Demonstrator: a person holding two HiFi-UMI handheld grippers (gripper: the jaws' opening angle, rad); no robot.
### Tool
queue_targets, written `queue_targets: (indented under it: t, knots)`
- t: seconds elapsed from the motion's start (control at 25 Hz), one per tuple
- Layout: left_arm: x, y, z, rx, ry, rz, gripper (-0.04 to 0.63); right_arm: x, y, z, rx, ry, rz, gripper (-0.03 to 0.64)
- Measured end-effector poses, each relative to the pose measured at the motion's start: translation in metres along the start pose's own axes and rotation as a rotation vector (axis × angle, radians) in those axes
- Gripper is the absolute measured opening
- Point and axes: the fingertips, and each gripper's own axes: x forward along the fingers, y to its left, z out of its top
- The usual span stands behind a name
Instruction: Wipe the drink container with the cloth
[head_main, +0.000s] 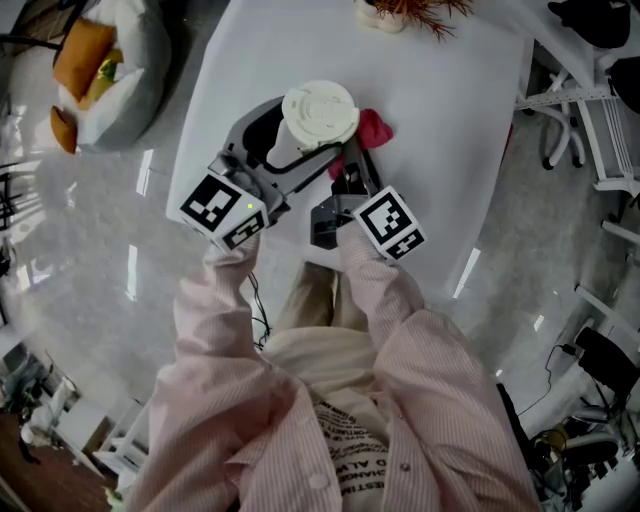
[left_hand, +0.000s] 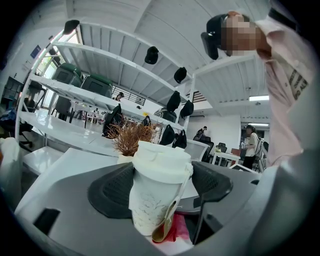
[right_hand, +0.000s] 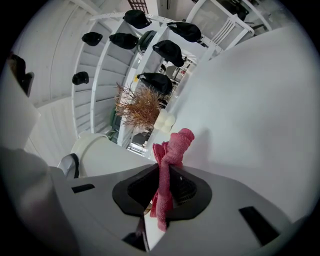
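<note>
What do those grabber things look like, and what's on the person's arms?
The left gripper and right gripper are grey plastic, with black ribbed pads on the inside of their jaws. Each carries a white cube printed with black square markers. The sleeves are pale pink with thin stripes, like a shirt.

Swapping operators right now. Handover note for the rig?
Left claw: shut on the white lidded cup, held upright at the white table.
Right claw: shut on the red cloth, whose free end sticks out just right of the cup.
Done: both things gripped.
Left: bring the cloth onto the cup and wipe. No contact visible yet.
</note>
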Motion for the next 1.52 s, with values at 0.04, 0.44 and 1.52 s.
queue_targets:
  t: [0.04,0.44,1.52]
  knots:
    - [0.0,0.0,0.0,0.0,0.001,0.001,0.36,0.0,0.0,0.0,-0.001,0.008,0.003,0.037]
    - [0.001,0.0,-0.003,-0.013,0.029,0.008,0.36,-0.009,0.014,0.013,-0.07,0.098,0.037,0.038]
    - [0.0,0.0,-0.007,-0.032,0.105,0.026,0.36,0.023,0.117,0.061,-0.385,0.738,0.412,0.038]
